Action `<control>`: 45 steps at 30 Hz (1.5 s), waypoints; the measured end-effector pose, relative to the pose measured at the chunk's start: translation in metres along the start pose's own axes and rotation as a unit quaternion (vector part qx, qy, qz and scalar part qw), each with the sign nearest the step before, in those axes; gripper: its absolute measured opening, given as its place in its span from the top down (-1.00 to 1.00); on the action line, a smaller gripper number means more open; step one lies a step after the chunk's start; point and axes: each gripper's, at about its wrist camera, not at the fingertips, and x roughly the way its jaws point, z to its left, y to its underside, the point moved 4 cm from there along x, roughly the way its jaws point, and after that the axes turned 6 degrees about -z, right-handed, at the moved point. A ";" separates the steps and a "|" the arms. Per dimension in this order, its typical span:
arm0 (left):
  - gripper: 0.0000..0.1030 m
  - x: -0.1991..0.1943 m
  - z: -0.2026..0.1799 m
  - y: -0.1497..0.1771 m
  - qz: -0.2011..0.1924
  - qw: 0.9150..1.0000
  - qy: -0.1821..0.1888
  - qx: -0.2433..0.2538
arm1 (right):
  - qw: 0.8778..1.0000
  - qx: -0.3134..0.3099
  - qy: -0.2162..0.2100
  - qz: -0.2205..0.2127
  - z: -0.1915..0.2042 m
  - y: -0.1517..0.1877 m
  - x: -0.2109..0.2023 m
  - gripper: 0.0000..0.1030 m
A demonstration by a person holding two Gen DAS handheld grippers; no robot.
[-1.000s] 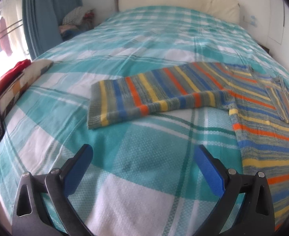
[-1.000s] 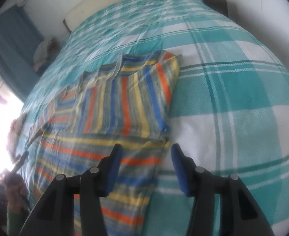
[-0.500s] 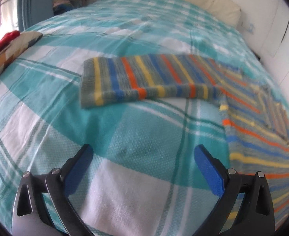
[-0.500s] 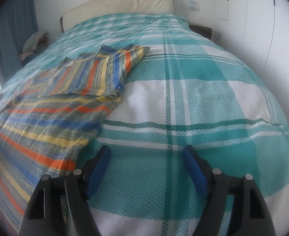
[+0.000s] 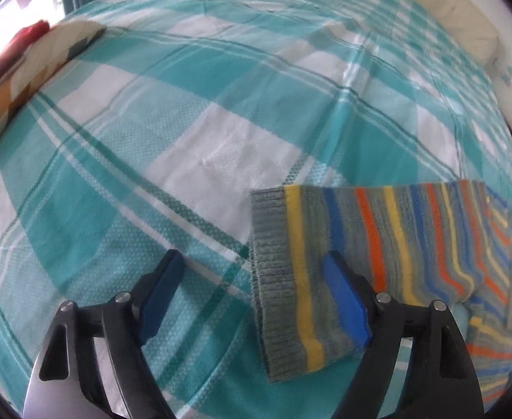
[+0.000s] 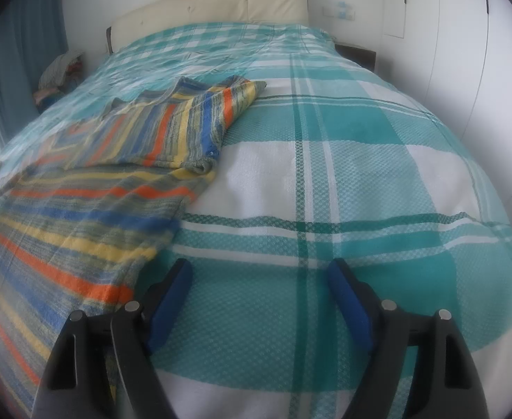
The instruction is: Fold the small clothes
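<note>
A striped knit sweater in grey, blue, yellow and orange lies flat on the teal and white checked bedspread (image 5: 186,132). In the left wrist view its outstretched sleeve (image 5: 378,244) reaches to the lower right, the grey cuff (image 5: 269,279) nearest. My left gripper (image 5: 252,289) is open, low over the bed, with its right finger over the sleeve near the cuff and its left finger over bare bedspread. In the right wrist view the sweater body (image 6: 81,216) lies to the left with the other sleeve folded across it (image 6: 186,129). My right gripper (image 6: 259,296) is open and empty over bare bedspread (image 6: 360,174), just right of the hem.
A patterned cushion with a red item on it (image 5: 29,66) lies at the bed's left edge. The cream headboard (image 6: 214,7) and white wall stand at the far end. A pile of clothes (image 6: 60,73) sits beside a blue curtain at the far left.
My left gripper has moved forward and down to the sleeve cuff, which now lies between its fingers. My right gripper has drawn back off the sweater to the right and opened wider.
</note>
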 end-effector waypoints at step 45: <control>-0.78 -0.143 -0.119 -0.004 -0.124 0.977 -0.015 0.172 | 1.000 -0.005 -0.003 0.008 0.002 0.000 0.005 -0.69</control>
